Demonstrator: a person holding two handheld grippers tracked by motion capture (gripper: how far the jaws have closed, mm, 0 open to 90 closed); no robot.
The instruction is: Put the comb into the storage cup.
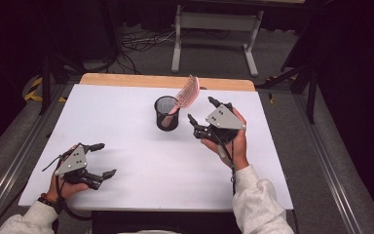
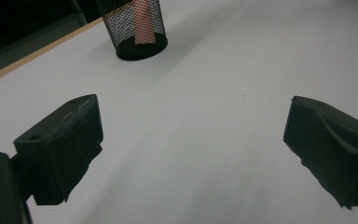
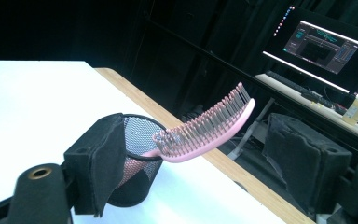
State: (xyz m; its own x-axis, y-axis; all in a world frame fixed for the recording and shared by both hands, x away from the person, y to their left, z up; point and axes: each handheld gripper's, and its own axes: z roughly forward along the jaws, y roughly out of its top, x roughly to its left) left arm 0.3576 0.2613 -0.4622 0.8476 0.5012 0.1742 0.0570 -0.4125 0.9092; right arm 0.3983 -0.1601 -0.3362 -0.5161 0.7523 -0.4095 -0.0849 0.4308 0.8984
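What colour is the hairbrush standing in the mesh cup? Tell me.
Pink hairbrush, clearest in the right gripper view.

a lab: black curtains, monitor, floor cables.

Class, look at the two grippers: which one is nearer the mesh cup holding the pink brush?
The right gripper, just beside the mesh cup with the pink brush; the left gripper sits far nearer the person.

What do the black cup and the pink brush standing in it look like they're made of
The cup looks like black metal wire mesh with a matte finish: you can see through its fine grid to the brush handle inside, and it has a solid rim and base. The brush looks like smooth moulded pink plastic with a slight sheen, with rows of thin bristles, probably plastic too, though that is hard to tell.
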